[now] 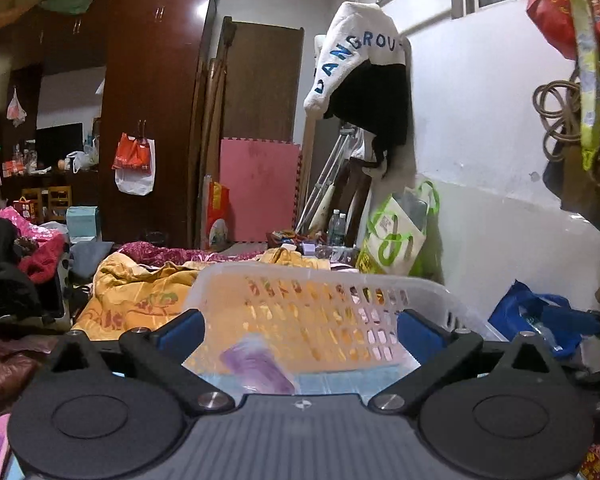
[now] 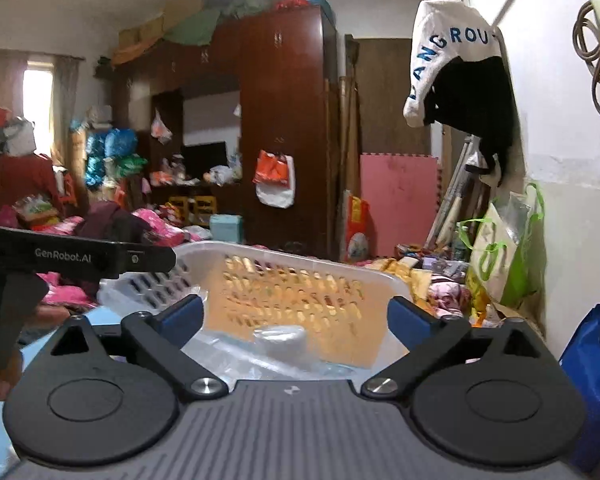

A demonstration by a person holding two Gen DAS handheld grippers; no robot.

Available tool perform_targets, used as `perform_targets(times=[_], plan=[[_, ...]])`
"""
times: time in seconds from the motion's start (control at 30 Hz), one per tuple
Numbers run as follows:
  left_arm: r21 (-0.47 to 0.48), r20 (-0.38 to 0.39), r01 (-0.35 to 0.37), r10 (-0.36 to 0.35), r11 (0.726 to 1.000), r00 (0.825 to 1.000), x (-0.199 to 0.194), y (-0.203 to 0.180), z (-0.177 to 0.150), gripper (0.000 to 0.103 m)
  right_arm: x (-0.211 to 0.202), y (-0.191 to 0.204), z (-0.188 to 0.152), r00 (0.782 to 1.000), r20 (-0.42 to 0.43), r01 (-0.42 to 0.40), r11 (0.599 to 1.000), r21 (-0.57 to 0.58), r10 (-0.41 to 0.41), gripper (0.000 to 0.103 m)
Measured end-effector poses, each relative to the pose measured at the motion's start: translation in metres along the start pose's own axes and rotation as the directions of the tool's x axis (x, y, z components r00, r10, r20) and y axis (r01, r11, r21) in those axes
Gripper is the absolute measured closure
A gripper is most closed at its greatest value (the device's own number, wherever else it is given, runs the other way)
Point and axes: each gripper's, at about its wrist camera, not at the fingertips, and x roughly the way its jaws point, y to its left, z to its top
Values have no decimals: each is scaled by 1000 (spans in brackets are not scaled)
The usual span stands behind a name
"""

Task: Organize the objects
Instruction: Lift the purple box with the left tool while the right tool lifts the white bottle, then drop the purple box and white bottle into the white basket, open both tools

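Note:
A white perforated plastic basket [image 1: 340, 280] stands in front of both grippers on the bed. In the left wrist view a purple pack [image 1: 260, 368] lies inside it, below and between the blue pads of my left gripper [image 1: 300, 326], which is open wide with nothing pressed between its pads. In the right wrist view the same basket [image 2: 284, 256] holds a clear plastic container [image 2: 280, 340]. My right gripper [image 2: 298, 316] is open wide above it and touches nothing. The left gripper's black body [image 2: 80, 258] shows at the left edge of that view.
An orange quilt [image 1: 140, 292] and piled clothes [image 1: 16, 256] cover the bed. A blue bag [image 2: 592, 368] and a green-and-white tote [image 2: 500, 256] stand along the white wall [image 1: 500, 160] on the right. A dark wardrobe [image 1: 156, 112] is behind.

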Motion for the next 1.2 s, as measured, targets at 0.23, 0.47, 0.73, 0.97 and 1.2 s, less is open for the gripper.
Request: perform_targets(times=[0.23, 0.47, 0.73, 0.97, 1.2], plan=[[127, 37, 25, -30, 992, 999, -77, -6, -69, 0, -53, -10, -51, 993, 28, -115, 990, 85, 113, 0], [107, 34, 63, -67, 992, 997, -135, 15, -150, 0, -85, -8, -117, 987, 102, -143, 966, 217, 123, 0], [190, 0, 34, -34, 981, 999, -134, -3, -174, 0, -75, 8, -104, 986, 60, -163, 983, 89, 158, 10], [188, -44, 13, -4, 982, 999, -115, -8, -186, 0, -65, 18, -113, 983, 9, -181, 981, 72, 181, 36], [103, -18, -33, 35, 994, 999, -123, 8, -188, 4, -70, 34, -125, 991, 3, -132, 991, 4, 132, 42]])
